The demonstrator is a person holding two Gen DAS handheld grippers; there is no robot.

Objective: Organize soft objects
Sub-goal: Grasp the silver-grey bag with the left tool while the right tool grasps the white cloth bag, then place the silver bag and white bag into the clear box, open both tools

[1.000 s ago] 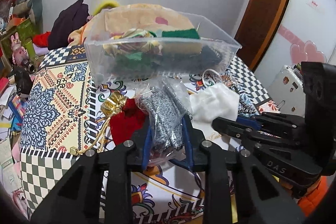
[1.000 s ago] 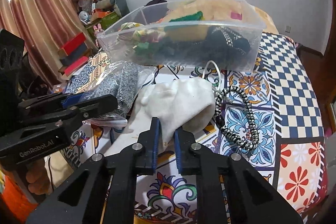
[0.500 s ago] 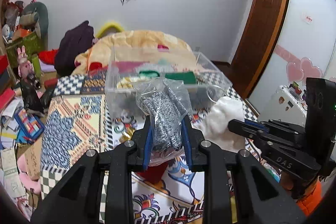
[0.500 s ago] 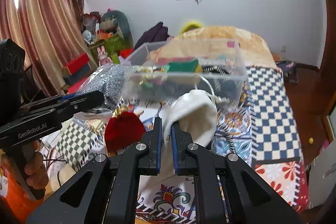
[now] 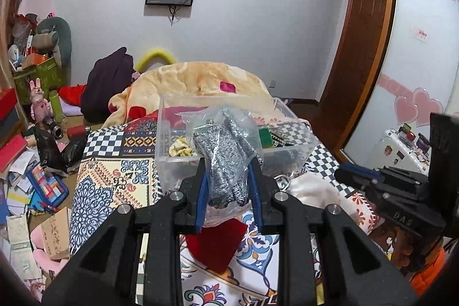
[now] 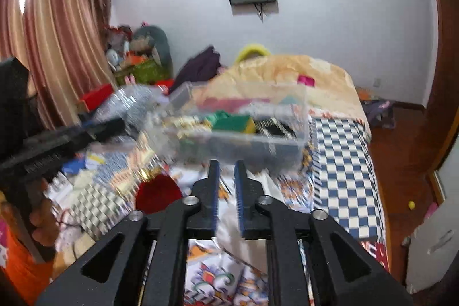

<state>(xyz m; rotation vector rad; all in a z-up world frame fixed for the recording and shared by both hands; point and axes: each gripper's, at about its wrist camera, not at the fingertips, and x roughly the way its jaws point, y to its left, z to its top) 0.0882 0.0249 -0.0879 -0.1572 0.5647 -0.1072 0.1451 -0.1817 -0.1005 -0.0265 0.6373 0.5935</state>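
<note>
Left to right on the bed. Left gripper [image 5: 228, 185] is pinched on the clear plastic bag [image 5: 223, 159] of grey knit fabric; I'm holding it up off the patterned bedspread [image 5: 114, 177], in front of the clear bin [image 5: 167, 145] and roughly level with its near wall. The red pouch [image 5: 215, 245] lies on the bedspread below the bag, not yet picked.

Right gripper [image 6: 226, 191]: jaws stand narrowly apart with the white cloth [image 6: 229, 222] between them. The view is motion-blurred, so I can't tell if the pads actually bite the cloth or it's slipping free. In the left view the cloth [image 5: 311, 188] sits low beside the bin.

Step in hand, as I read it: carrying both soft items to the bin. Next move: push the bag forward over the near rim, then spread the left jaws above the contents. Confirm the right grip first.
</note>
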